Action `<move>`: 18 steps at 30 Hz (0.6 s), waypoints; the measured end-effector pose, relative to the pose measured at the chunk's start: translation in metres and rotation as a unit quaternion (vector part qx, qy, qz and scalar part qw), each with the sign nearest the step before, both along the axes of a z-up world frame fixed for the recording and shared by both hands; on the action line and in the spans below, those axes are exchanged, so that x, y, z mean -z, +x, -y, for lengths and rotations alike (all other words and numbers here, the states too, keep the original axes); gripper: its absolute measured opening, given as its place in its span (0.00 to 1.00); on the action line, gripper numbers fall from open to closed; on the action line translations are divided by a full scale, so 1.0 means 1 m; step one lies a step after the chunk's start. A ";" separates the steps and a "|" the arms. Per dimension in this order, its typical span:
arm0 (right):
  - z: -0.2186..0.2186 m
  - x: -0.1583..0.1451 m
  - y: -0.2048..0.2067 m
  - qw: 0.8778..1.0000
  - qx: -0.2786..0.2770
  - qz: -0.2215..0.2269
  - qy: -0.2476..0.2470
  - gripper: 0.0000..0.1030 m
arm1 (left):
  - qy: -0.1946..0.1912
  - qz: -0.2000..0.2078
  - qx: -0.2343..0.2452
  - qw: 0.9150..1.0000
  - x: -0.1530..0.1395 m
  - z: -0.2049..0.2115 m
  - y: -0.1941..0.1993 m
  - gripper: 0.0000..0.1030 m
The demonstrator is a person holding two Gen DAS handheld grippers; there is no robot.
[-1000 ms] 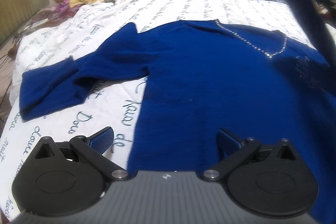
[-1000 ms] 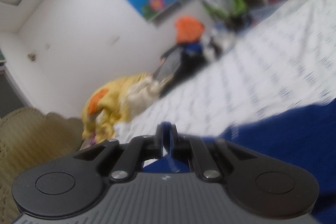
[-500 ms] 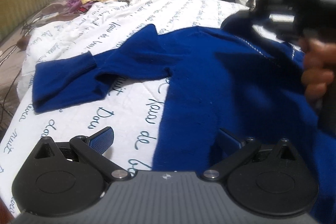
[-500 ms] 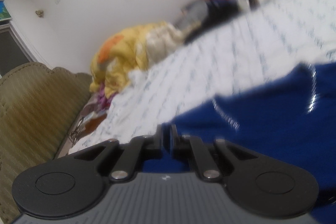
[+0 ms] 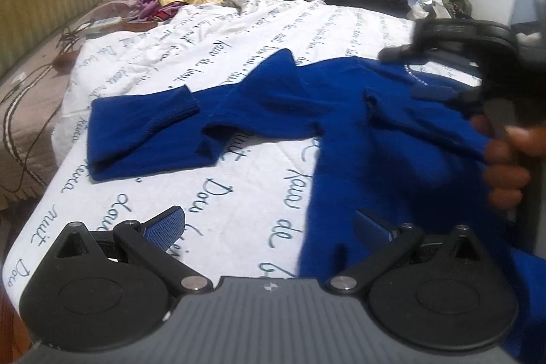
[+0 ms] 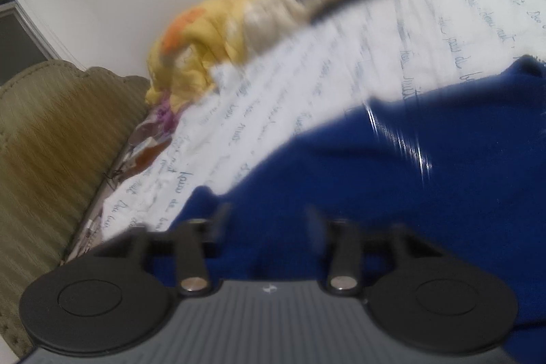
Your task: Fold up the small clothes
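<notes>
I have one fold in: the right sleeve of the dark blue knit sweater [image 5: 358,125] now lies across its chest, on the white quilted bedspread with script lettering [image 5: 239,193]. The left sleeve is still spread out to the far left, so that fold and the body folds remain. My right gripper [image 5: 426,74] hovers just over the neckline, tilted down; its jaws have just been opening, with nothing clamped. My left gripper [image 5: 269,224] hangs wide open and empty above the near hem.
</notes>
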State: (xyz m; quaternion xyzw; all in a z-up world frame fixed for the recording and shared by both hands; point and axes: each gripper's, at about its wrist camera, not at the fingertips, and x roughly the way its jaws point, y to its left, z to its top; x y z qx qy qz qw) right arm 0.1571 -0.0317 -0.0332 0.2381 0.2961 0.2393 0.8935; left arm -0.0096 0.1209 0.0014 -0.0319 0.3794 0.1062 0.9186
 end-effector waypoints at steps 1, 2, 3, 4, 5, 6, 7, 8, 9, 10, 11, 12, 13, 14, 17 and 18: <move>0.001 -0.002 -0.003 1.000 -0.007 0.006 0.004 0.62 | -0.001 0.000 -0.003 1.000 0.000 -0.002 0.000 1.00; 0.003 -0.004 -0.007 1.000 -0.009 0.010 0.006 0.62 | -0.002 0.000 -0.007 1.000 0.000 -0.005 -0.001 1.00; 0.004 -0.005 -0.010 1.000 -0.007 0.011 0.007 0.62 | -0.003 0.000 -0.012 1.000 0.000 -0.007 -0.002 1.00; 0.006 -0.005 -0.012 1.000 -0.005 0.007 0.008 0.62 | -0.005 0.001 -0.016 1.000 0.000 -0.011 -0.003 1.00; 0.006 -0.004 -0.013 1.000 -0.004 0.001 0.008 0.62 | -0.006 0.001 -0.020 1.000 0.000 -0.014 -0.004 1.00; 0.006 -0.002 -0.012 1.000 -0.004 -0.009 0.003 0.62 | -0.007 0.001 -0.024 1.000 0.001 -0.018 -0.005 1.00; 0.004 0.003 -0.010 1.000 -0.005 -0.022 -0.008 0.62 | -0.006 0.001 -0.028 1.000 0.000 -0.021 -0.006 1.00; 0.001 0.007 -0.007 0.999 -0.005 -0.036 -0.028 0.62 | -0.001 0.002 -0.031 1.000 -0.001 -0.026 -0.006 1.00; -0.002 0.010 -0.006 0.998 0.001 -0.044 -0.049 0.61 | 0.010 0.006 -0.036 0.999 -0.003 -0.032 -0.006 1.00; -0.004 0.011 -0.008 0.997 0.006 -0.038 -0.060 0.60 | 0.021 0.012 -0.043 0.999 -0.005 -0.039 -0.006 1.00; -0.004 0.010 -0.012 0.998 0.005 -0.028 -0.061 0.62 | 0.032 0.021 -0.052 0.998 -0.008 -0.046 -0.005 1.00; -0.004 0.007 -0.016 0.998 0.004 -0.023 -0.059 0.62 | 0.045 0.032 -0.062 0.997 -0.011 -0.055 -0.003 1.00; -0.004 0.004 -0.021 0.998 0.002 -0.016 -0.056 0.62 | 0.057 0.043 -0.070 0.995 -0.013 -0.065 -0.001 1.00; -0.004 0.001 -0.026 0.998 -0.001 -0.008 -0.056 0.62 | 0.070 0.051 -0.074 0.993 -0.015 -0.077 0.004 0.98; -0.003 -0.008 -0.043 0.998 -0.005 0.014 -0.068 0.62 | 0.109 0.062 -0.070 0.990 -0.015 -0.101 0.021 0.90; -0.002 -0.010 -0.048 0.997 -0.007 0.020 -0.073 0.62 | 0.126 0.062 -0.061 0.988 -0.015 -0.104 0.026 0.89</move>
